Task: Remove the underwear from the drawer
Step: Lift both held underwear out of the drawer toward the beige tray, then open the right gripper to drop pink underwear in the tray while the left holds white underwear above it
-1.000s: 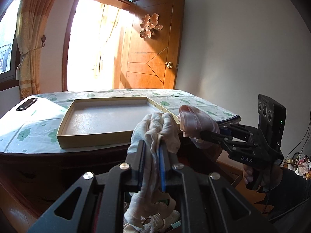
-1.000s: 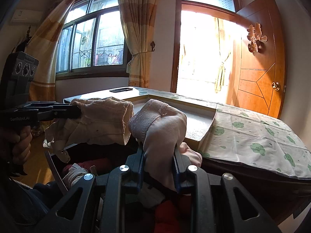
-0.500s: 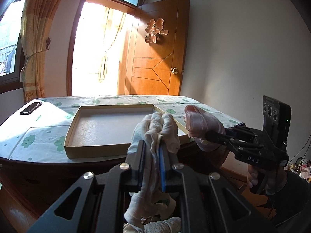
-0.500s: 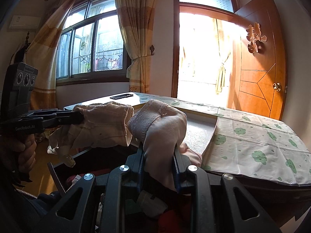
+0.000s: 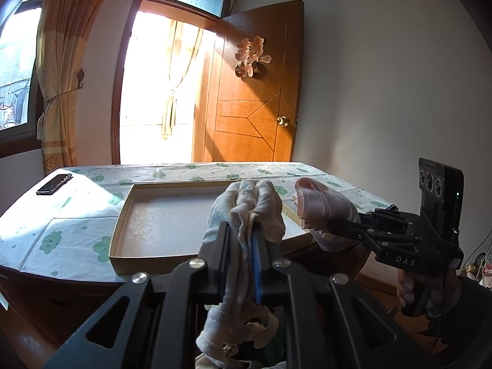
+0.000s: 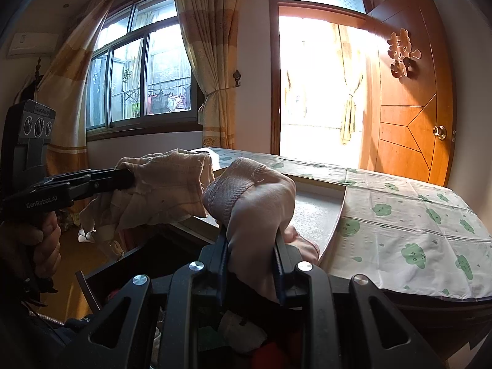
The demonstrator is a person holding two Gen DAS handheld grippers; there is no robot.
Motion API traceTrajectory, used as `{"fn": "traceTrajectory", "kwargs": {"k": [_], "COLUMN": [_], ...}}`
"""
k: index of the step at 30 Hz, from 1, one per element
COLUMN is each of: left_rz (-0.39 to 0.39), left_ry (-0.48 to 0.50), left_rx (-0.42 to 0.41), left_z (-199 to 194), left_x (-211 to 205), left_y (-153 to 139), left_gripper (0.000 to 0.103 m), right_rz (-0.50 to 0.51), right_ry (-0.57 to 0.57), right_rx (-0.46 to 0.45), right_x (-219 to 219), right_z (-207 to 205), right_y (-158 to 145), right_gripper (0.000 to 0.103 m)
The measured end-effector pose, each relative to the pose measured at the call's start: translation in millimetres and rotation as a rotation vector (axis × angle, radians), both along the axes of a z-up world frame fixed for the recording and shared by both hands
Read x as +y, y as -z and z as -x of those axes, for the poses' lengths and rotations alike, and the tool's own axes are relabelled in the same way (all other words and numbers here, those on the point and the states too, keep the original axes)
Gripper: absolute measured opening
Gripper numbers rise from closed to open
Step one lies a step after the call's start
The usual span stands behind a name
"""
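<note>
Both garments are held raised above the open drawer [image 6: 129, 264] and at the near edge of the tabletop [image 5: 77, 215]. This height appears chosen to clear the drawer front and the wall of the shallow cardboard tray [image 5: 123, 215], which lies on the tabletop and is the probable deposit location.

Left gripper [image 5: 241, 236]: the fingers are drawn nearly together and pinch the white underwear [image 5: 249, 206] at mid-length. The bunched upper part stands above the fingertips; the remainder hangs below toward the drawer. No part of it touches the tray.

Right gripper [image 6: 250, 243]: the fingers are set slightly wider and clamp the pink underwear [image 6: 255, 190], with the folded waistband uppermost. In the left wrist view this garment sits just right of the white one, near the right corner of the tray.

The two garments are close together but appear separate. Further clothing remains in the drawer below. A phone [image 5: 54, 184] lies on the far left of the tabletop, well apart from the tray.
</note>
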State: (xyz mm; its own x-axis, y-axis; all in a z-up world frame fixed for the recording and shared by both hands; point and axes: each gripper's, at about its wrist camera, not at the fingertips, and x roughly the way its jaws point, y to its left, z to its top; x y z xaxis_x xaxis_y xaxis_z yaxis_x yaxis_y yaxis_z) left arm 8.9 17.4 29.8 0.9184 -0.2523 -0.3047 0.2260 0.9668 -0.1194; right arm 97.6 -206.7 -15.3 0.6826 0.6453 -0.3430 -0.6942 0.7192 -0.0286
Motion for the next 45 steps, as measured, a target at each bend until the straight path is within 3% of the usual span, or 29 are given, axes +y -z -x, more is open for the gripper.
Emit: {"fn": "traceTrajectory", "kwargs": {"k": [16, 45], "left_rz": [-0.041, -0.106], "left_ry": [-0.036, -0.136], "left_rx": [-0.018, 0.024], "left_z": [-28.0, -134.5], "left_x": [-2.7, 2.4], "left_y": [-10.9, -17.5], "left_gripper": [0.01, 0.011], "right_rz": [-0.011, -0.026], "right_ry": [0.015, 0.034], "right_rx": [0.066, 0.244], "right_x": [8.1, 46.2], "right_z": [-28.1, -123.5], "right_y": [-14.6, -39.4], "right_gripper": [0.026, 0.026]}}
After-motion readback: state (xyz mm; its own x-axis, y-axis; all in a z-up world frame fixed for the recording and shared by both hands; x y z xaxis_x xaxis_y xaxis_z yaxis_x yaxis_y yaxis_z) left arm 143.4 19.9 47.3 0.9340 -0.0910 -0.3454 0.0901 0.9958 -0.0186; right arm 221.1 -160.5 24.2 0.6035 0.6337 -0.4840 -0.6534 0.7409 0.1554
